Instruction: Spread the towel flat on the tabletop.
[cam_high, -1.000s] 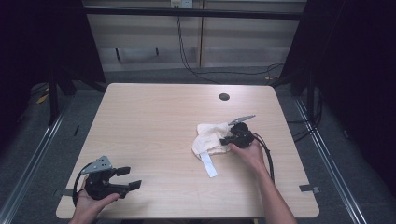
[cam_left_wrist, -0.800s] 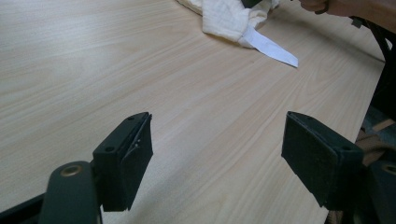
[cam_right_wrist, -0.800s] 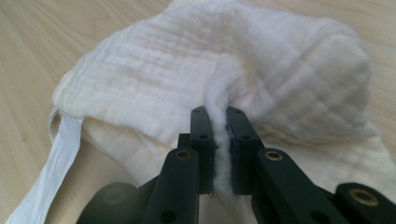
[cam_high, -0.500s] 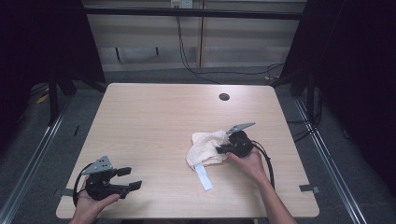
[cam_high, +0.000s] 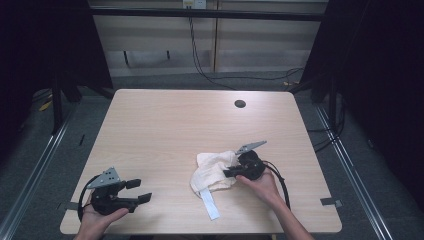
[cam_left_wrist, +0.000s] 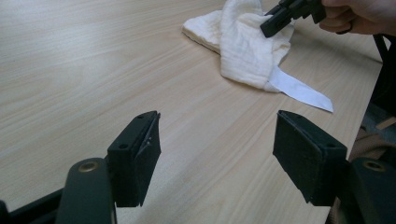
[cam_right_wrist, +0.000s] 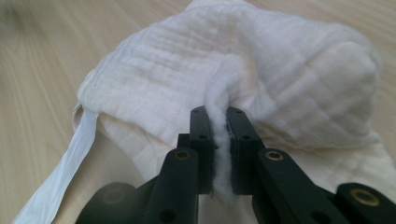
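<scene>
- My right gripper (cam_right_wrist: 219, 154) pinches a fold of the cream muslin cloth (cam_high: 215, 170), dragging it nearer.
- My left gripper (cam_left_wrist: 217, 163), empty, has just been narrowing; next I judge it should seize the cloth's left edge.

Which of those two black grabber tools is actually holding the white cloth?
The right gripper: its jaws pinch a fold of the white cloth. The left gripper has open jaws over bare table.

Light wooden table (cam_high: 165, 125) with round grommet hole (cam_high: 240, 104); grey floor (cam_high: 35, 165); pale wall panels (cam_high: 255, 45); dark surroundings.
</scene>
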